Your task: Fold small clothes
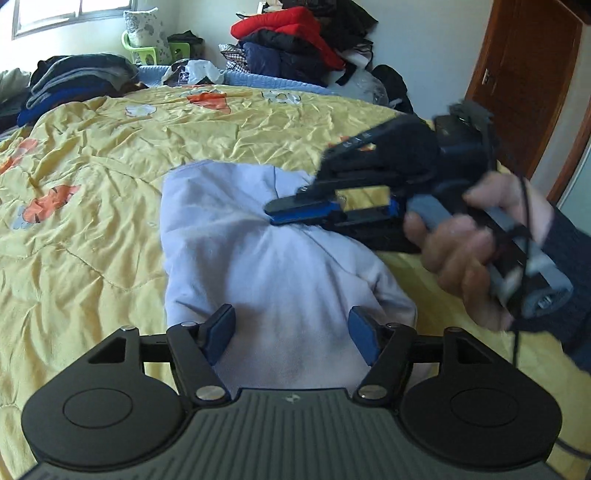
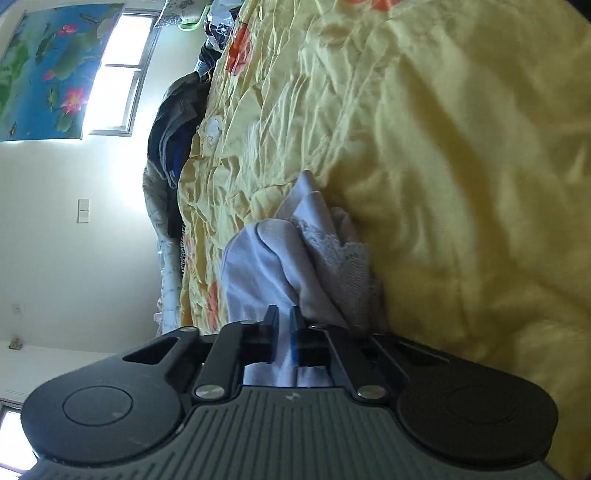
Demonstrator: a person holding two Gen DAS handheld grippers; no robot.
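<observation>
**Right gripper pinches the lilac garment on the bed**

A lilac garment (image 1: 266,258) lies on the yellow quilt (image 1: 92,184) of a bed, partly folded, with one fold bunched up near its middle.

The right gripper (image 1: 295,212), held in a hand (image 1: 465,251) with a dark sleeve, reaches in from the right edge of the left wrist view. Its jaws are closed on a pinch of the garment's cloth. The right wrist view, rolled sideways, confirms this: cloth runs between the two nearly touching fingers (image 2: 272,332), and a lace-trimmed edge (image 2: 343,258) rests against the quilt.

The left gripper (image 1: 291,339) hovers over the garment's near end. Its jaws stand apart, with nothing pressed between the blue pads (image 1: 221,332).

Stacks of dark clothes (image 1: 74,81) and a red jacket (image 1: 284,26) sit along the bed's far edge.
</observation>
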